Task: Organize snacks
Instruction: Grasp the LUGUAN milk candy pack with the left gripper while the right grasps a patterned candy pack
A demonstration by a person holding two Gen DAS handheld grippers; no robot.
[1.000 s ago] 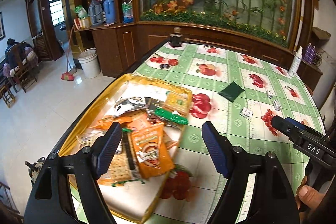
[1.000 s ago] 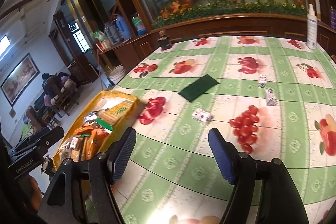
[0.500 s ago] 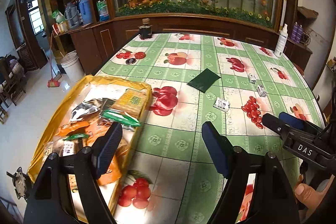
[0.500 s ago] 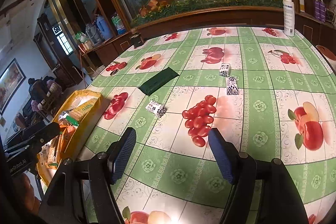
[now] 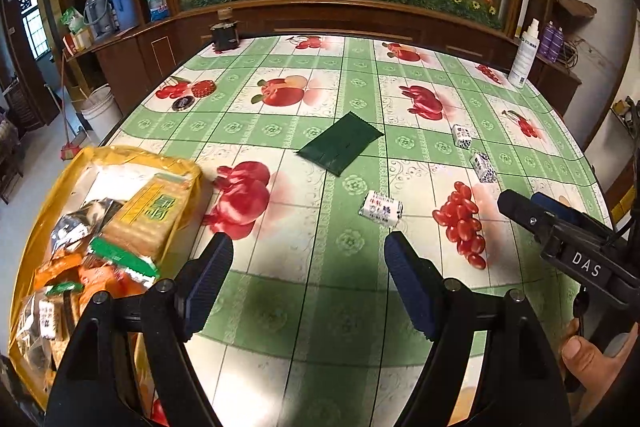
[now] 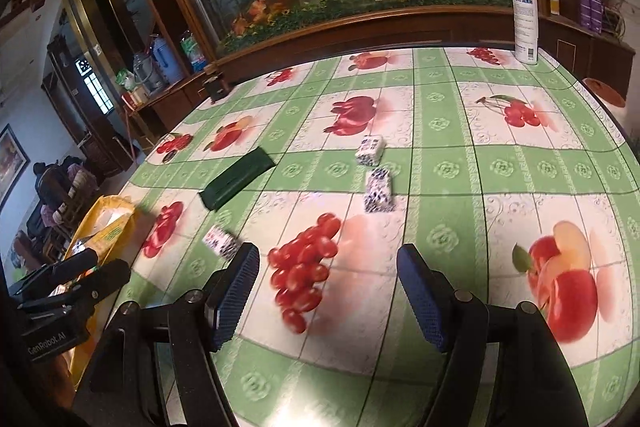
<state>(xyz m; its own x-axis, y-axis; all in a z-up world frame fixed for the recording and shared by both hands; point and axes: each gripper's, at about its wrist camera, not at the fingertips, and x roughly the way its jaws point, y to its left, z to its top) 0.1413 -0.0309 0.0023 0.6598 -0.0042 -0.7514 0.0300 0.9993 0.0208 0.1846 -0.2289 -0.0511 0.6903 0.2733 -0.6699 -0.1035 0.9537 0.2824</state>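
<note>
The desk, covered in a green-and-white fruit-print cloth, fills most of both views. The yellow bag of snacks sits at the lower left of the left wrist frame, on the desk's near-left edge; it holds a cracker pack and several orange and silver packets. A second ago this bag filled the centre of the left view; both cameras have since swung right, toward the loose items. Judgement: filling of the bag has paused and the next loose snack is being sought.

A dark green packet lies flat at frame centre, well apart from the bag. Three small white-and-blue wrapped snacks lie loose: the nearest wrapped snack just above the left tongs, the other two at centre right.

The left tongs are apart and hold nothing. The right tongs are likewise apart and empty, over the printed red berries. A white spray bottle stands at the upper right.
</note>
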